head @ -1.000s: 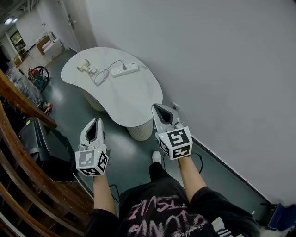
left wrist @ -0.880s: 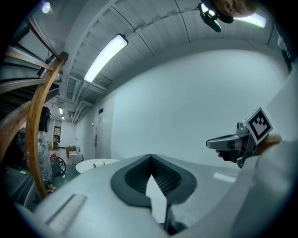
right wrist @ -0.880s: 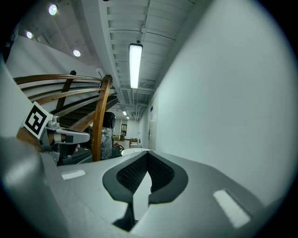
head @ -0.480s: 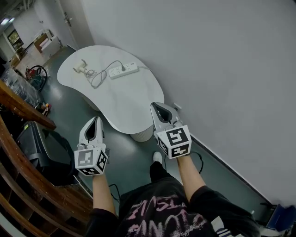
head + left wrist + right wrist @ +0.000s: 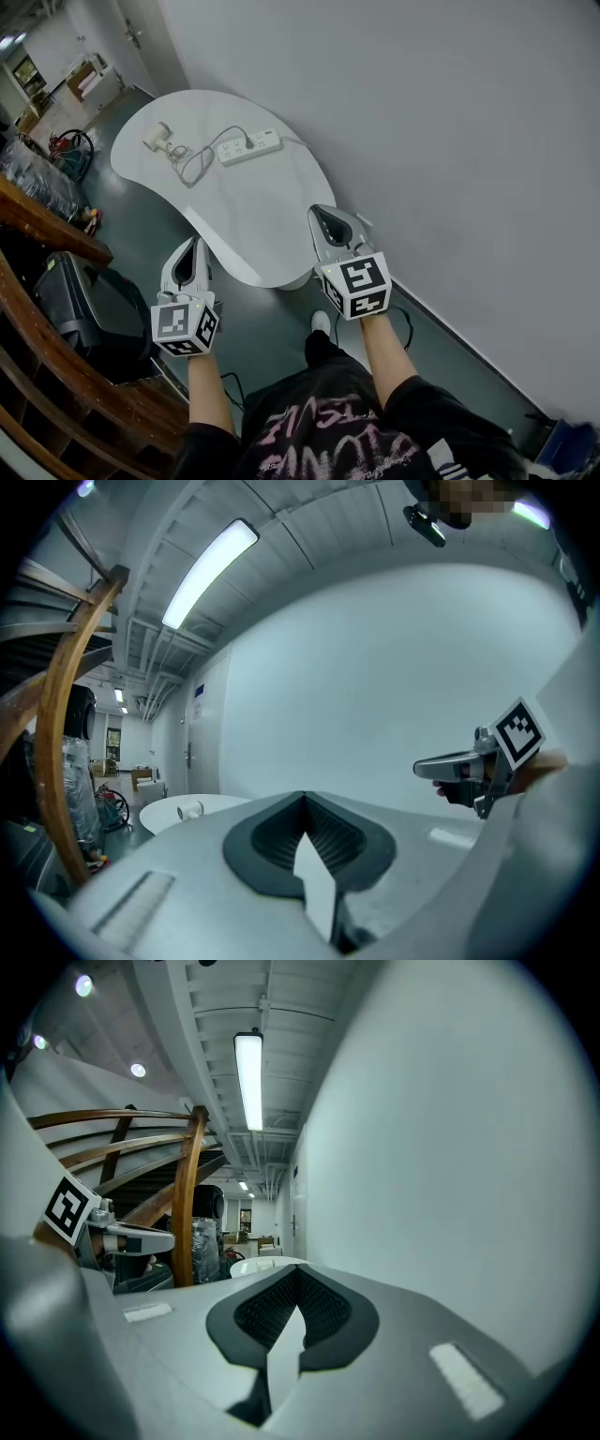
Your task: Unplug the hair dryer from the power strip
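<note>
My left gripper [image 5: 302, 803] is closed: its two ribbed black pads meet at the tip and nothing sits between them. My right gripper [image 5: 298, 1277] is the same, jaws together and empty. I hold both out in front of me, roughly level, side by side but well apart, with the marker cubes toward my body. In the head view the left one shows against the dark green floor [image 5: 253, 319]. The right one's tip shows against the near right edge of the white table [image 5: 253, 216]. Neither touches anything.

The table is a rounded, kidney-like shape standing close to the pale wall [image 5: 422, 141]. The things I am after lie at its far end, well away from both grippers. The white power strip [image 5: 249, 144] lies flat on the side nearer the wall, and a dark plug [image 5: 248, 142] sits in one of its sockets. From the plug a cable [image 5: 192, 161] runs in a loose loop across the tabletop to the hair dryer [image 5: 155, 138]. The dryer lies on its side near the far left rim, just beside that loop.

To my left runs a curved wooden railing [image 5: 47, 239], with a black box-like thing [image 5: 89, 300] on the floor beneath it. My shoe [image 5: 319, 320] shows on the floor just below the table's near edge.
</note>
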Demonstrator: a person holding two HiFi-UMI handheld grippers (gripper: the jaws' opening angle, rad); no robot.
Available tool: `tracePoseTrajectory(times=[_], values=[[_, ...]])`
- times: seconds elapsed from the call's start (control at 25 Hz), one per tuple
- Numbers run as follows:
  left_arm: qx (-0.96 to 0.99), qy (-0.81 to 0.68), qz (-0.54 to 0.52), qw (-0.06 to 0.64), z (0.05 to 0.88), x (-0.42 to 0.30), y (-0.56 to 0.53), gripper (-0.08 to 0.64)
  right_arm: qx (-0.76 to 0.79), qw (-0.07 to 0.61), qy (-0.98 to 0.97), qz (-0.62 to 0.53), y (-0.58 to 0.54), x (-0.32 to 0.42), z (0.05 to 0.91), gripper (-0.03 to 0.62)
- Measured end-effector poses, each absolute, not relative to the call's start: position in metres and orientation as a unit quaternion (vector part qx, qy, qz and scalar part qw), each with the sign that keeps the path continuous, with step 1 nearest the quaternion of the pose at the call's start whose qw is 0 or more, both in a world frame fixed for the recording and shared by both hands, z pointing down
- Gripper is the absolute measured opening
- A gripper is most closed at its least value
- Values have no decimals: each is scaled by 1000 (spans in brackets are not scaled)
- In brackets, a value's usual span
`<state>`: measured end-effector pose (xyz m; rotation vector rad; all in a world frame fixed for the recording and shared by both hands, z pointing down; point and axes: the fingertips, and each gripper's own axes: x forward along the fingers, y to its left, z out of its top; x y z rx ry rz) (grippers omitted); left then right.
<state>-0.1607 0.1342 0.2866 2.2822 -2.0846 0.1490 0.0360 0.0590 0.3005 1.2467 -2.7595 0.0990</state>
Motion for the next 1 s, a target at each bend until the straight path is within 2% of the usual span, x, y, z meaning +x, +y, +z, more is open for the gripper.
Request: tracePoseTrajectory(times=[1.0], values=[[722, -688, 68, 23, 281, -137, -18, 0, 374, 48, -925, 45, -97, 40, 301, 9]])
